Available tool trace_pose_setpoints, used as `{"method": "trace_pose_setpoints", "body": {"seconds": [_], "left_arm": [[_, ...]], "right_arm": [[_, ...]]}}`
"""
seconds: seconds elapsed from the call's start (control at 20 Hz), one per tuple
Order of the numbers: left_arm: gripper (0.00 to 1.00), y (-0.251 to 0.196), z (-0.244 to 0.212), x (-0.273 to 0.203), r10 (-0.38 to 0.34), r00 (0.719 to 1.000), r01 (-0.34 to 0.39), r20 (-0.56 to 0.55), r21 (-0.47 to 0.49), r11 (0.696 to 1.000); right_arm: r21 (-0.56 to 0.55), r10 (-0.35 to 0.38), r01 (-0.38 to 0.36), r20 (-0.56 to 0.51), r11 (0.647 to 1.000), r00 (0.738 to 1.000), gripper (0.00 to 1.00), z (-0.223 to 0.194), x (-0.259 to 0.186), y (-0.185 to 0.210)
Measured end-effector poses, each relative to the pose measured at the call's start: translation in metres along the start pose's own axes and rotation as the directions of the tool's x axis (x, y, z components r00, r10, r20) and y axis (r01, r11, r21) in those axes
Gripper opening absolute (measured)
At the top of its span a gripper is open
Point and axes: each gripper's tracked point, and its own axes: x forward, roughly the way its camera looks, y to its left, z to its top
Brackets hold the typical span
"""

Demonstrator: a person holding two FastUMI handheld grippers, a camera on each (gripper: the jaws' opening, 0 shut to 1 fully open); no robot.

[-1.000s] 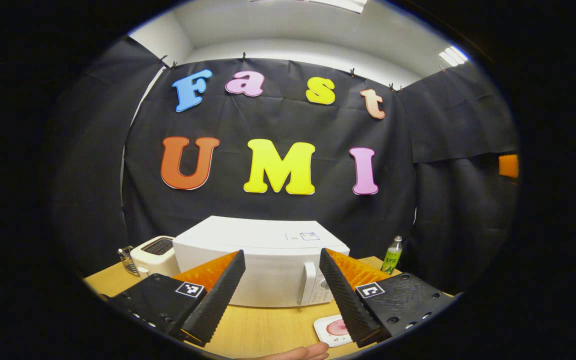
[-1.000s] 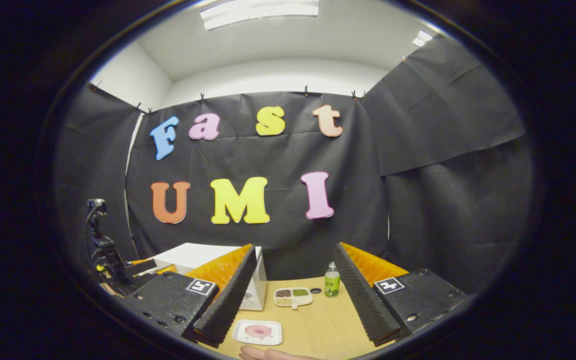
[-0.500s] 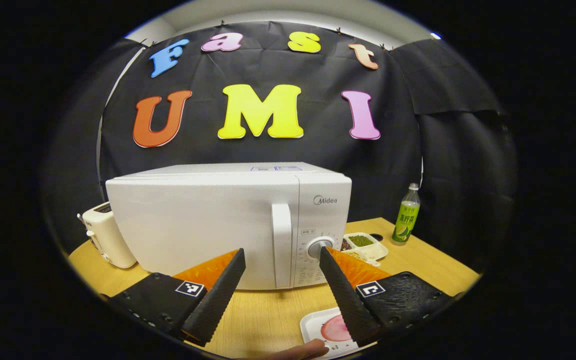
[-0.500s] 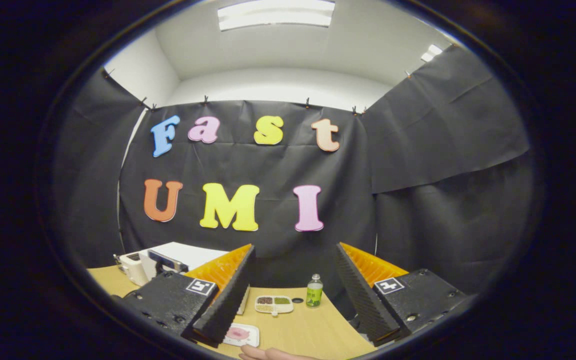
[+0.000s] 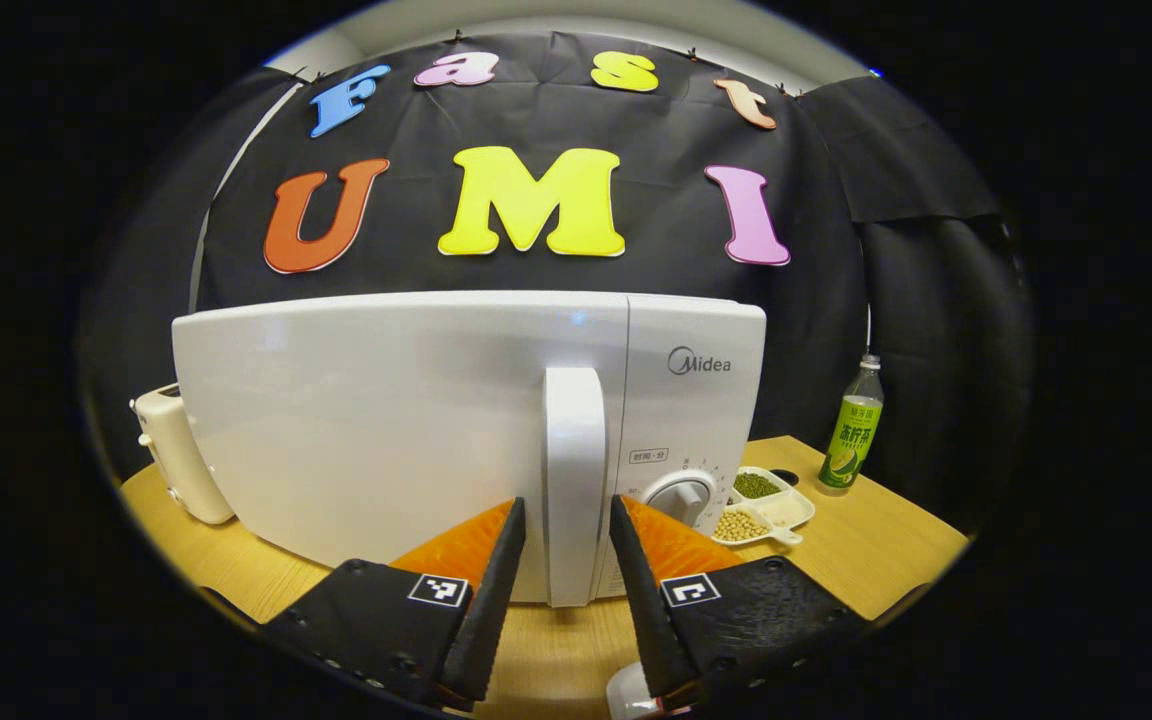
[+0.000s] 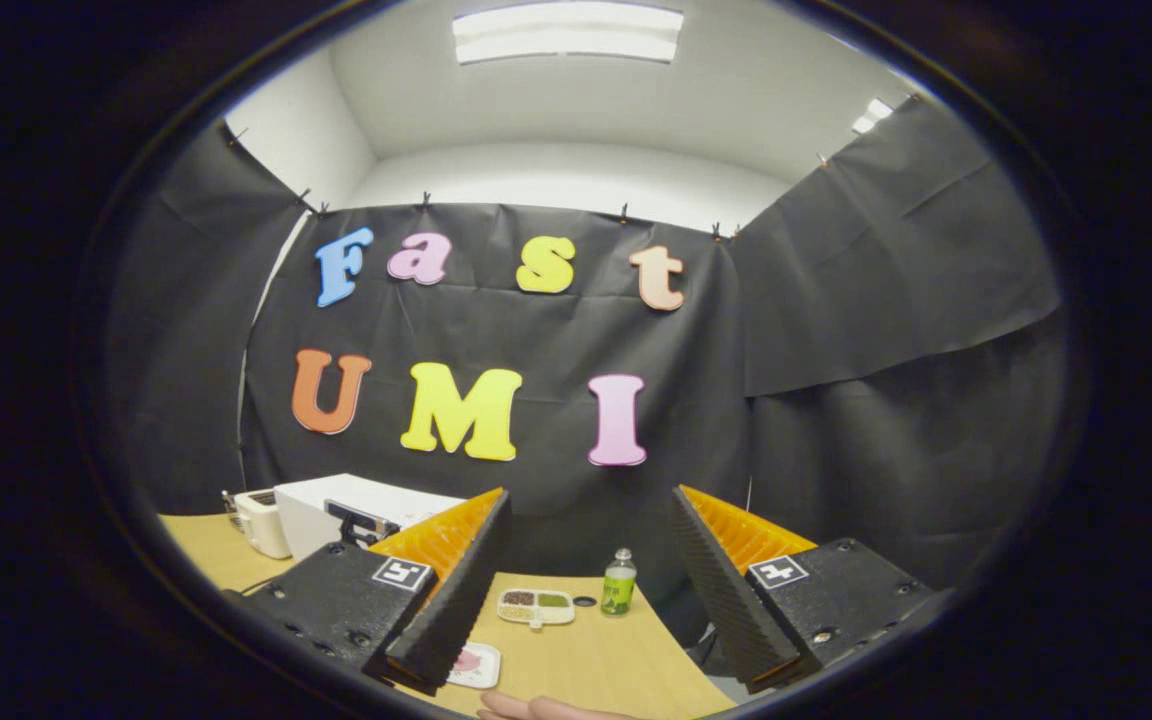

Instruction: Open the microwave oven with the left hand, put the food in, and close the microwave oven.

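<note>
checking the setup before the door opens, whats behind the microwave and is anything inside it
Behind the microwave hangs the black cloth wall; a toaster sits beside its left end. The door is closed and solid white, so the inside is hidden.

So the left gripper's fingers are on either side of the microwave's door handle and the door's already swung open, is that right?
Not quite. The left gripper does have its fingers on either side of the door handle, but the left gripper view shows the door of the microwave closed, flush with the control panel. The fingers look close to the handle; whether they press it, I can't tell.
</note>
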Motion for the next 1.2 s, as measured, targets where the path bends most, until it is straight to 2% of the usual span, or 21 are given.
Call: {"method": "trace_pose_setpoints", "body": {"seconds": [0.05,0.1,0.15,0.2,0.3,0.45,0.5,0.55,0.6,0.7,0.8,0.85,0.9,0.95,1.05,1.1,1.2], "left_arm": [[0.46,0.003,0.0,0.001,0.012,1.0,-0.012,0.002,0.011,1.0],[0.32,0.002,0.001,0.001,0.011,1.0,-0.011,0.005,0.012,1.0],[0.42,0.0,-0.003,0.003,0.005,1.0,-0.004,-0.009,0.029,1.0],[0.36,-0.002,-0.01,0.004,-0.005,0.999,0.007,-0.039,0.04,0.999],[0.33,-0.005,-0.023,0.006,-0.032,0.996,0.033,-0.079,0.011,0.999],[0.29,-0.003,-0.021,0.004,-0.055,0.995,0.052,-0.078,-0.036,0.998],[0.15,-0.003,-0.021,0.004,-0.048,0.996,0.047,-0.078,-0.016,0.999],[0.25,-0.003,-0.022,0.006,-0.031,0.997,0.032,-0.076,0.006,0.999],[0.11,-0.003,-0.02,0.001,-0.009,0.997,0.01,-0.073,0.016,1.0],[0.11,-0.002,-0.02,0.0,0.012,0.998,-0.011,-0.068,0.019,1.0],[0.11,-0.002,-0.019,-0.003,0.001,0.998,-0.002,-0.059,-0.018,1.0],[0.11,-0.003,-0.022,-0.006,-0.001,0.998,-0.001,-0.057,-0.029,1.0],[0.11,-0.001,-0.019,-0.016,0.011,1.0,-0.011,-0.025,-0.024,1.0],[0.11,0.0,-0.021,-0.021,0.016,1.0,-0.016,-0.013,0.002,1.0],[0.11,0.001,-0.025,-0.039,-0.004,1.0,0.005,-0.006,0.04,0.999],[0.11,0.0,-0.027,-0.049,-0.03,1.0,0.03,-0.01,0.025,0.999],[0.11,0.004,-0.032,-0.071,-0.091,0.995,0.092,-0.03,0.017,0.996]], "right_arm": [[0.011,0.01,-0.01,-0.007,1.0,1.0,0.91,-0.004,0.001,0.003],[0.018,0.015,-0.015,-0.015,1.0,1.0,1.0,-0.01,0.002,0.005],[0.023,0.017,-0.016,-0.024,1.0,1.0,1.0,-0.014,0.004,0.005],[0.025,0.019,-0.018,-0.034,1.0,0.999,1.0,-0.018,0.005,0.005],[0.027,0.019,-0.018,-0.053,0.999,0.998,1.0,-0.027,0.009,0.004],[0.036,0.022,-0.02,-0.065,0.999,0.998,1.0,-0.034,0.012,0.003],[0.033,0.019,-0.017,-0.07,0.999,0.997,1.0,-0.038,0.014,0.002],[0.033,0.019,-0.016,-0.074,0.999,0.997,1.0,-0.04,0.015,0.002],[0.034,0.02,-0.017,-0.078,0.999,0.997,1.0,-0.043,0.015,0.003],[0.041,0.024,-0.02,-0.089,0.999,0.996,1.0,-0.047,0.016,0.004],[0.046,0.029,-0.025,-0.098,0.999,0.995,1.0,-0.05,0.016,0.005],[0.046,0.029,-0.025,-0.097,0.999,0.995,0.91,-0.05,0.016,0.005],[0.046,0.027,-0.023,-0.097,0.999,0.995,1.0,-0.051,0.017,0.003],[0.045,0.027,-0.023,-0.095,0.999,0.995,1.0,-0.051,0.017,0.004],[0.045,0.03,-0.025,-0.1,0.999,0.995,1.0,-0.055,0.017,0.006],[0.045,0.035,-0.031,-0.107,0.999,0.994,0.91,-0.06,0.016,0.01],[0.045,0.047,-0.041,-0.122,0.998,0.991,0.91,-0.066,0.013,0.017]]}}
